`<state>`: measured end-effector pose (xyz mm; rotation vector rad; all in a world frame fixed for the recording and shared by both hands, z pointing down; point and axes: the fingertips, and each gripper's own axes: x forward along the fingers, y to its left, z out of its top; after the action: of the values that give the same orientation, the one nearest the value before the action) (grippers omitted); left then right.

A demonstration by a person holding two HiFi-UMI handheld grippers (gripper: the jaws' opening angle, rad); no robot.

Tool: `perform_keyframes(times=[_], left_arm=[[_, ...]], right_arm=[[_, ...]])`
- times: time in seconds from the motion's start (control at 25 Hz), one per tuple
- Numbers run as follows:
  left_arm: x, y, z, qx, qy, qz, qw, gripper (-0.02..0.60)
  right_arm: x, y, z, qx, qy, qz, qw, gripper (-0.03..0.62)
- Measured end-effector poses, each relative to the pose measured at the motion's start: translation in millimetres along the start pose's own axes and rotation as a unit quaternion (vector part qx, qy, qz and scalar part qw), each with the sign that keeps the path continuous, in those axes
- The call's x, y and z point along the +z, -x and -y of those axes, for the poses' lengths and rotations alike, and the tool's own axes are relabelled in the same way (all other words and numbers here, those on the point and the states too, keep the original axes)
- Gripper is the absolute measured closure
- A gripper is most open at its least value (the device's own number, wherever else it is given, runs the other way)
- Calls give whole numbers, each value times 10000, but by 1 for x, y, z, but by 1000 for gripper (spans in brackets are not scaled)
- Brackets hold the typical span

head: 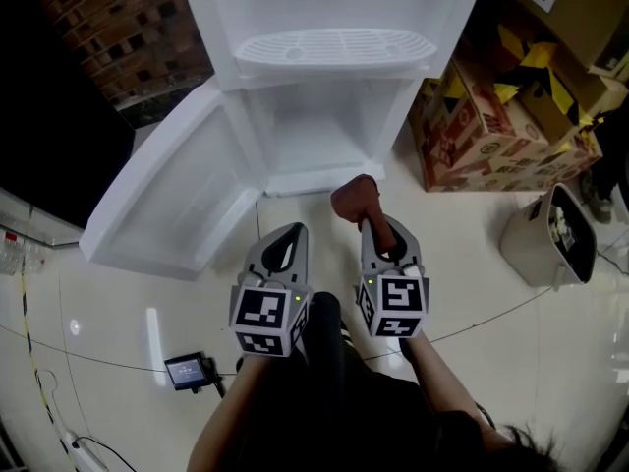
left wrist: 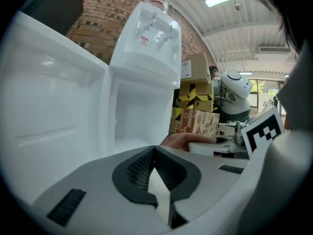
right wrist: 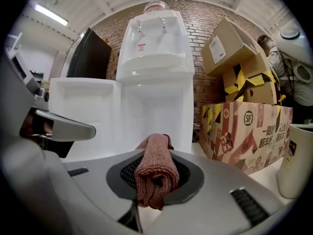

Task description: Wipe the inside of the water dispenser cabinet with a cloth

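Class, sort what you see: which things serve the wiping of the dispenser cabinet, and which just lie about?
For the job: cloth, right gripper clamping it, open water dispenser cabinet.
Lying about: cardboard boxes, beige bin, small screen device on floor.

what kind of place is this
Probably a storeroom or workshop corner: stacked cardboard boxes, a bare brick wall, and a water dispenser standing on the tiled floor.

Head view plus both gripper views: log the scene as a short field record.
dispenser: white plastic water dispenser, lower cabinet door swung open to the left
cloth: reddish-brown knitted cloth, folded, outside the cabinet
right gripper: shut on the cloth
left gripper: shut, holding nothing
wiping: not yet begun
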<state>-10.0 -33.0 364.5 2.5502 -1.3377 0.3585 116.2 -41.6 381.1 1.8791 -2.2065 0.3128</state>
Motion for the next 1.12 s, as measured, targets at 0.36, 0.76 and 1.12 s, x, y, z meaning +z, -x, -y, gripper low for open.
perform_keyframes(times=[0.36, 0.76, 1.12], left_arm=[[-7, -8, 0, 98, -17, -174, 9998, 601], [-7, -1, 6, 228, 16, -109, 9997, 601], [-5, -7, 18, 57, 14, -147, 9999, 601]], right_arm=[[-5, 13, -13, 184, -76, 42, 9998, 510], [8, 27, -17, 371, 71, 108, 9992, 519], [3, 26, -14, 393, 33, 124, 9991, 519]])
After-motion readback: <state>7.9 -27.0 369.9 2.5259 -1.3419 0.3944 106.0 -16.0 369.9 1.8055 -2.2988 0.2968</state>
